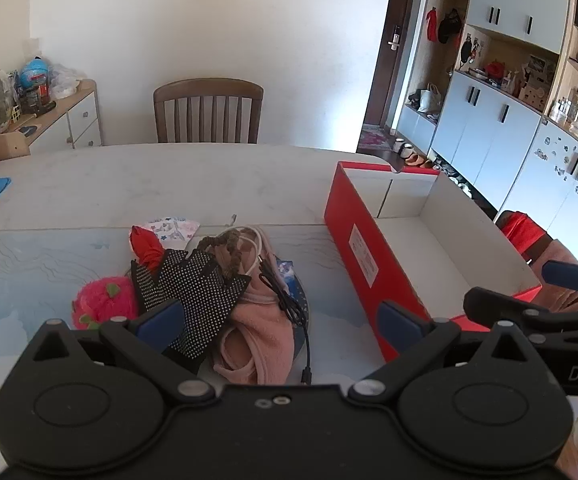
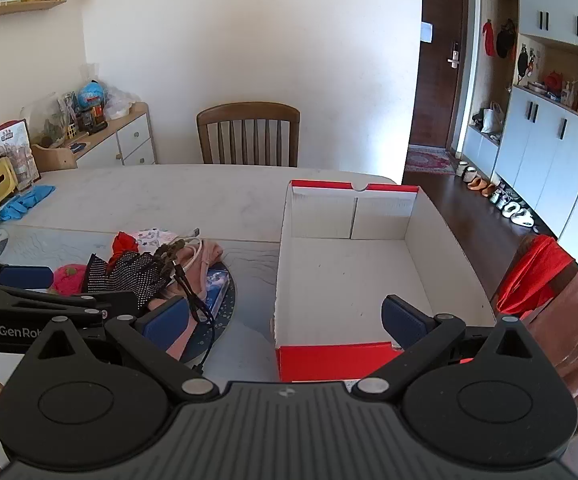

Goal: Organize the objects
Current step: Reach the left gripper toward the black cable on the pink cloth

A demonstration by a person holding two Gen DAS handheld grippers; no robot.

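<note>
Pink cloth [image 1: 263,332] between left jaws

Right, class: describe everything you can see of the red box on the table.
The red box is an open, lidless cardboard carton, shoebox-like: red outside, plain white inside, with a white label on its long left wall. It looks empty. It stands upright and flat on the pale table, to the right of the clutter pile. A thumb notch shows in the far rim. Nothing grips it.
</note>
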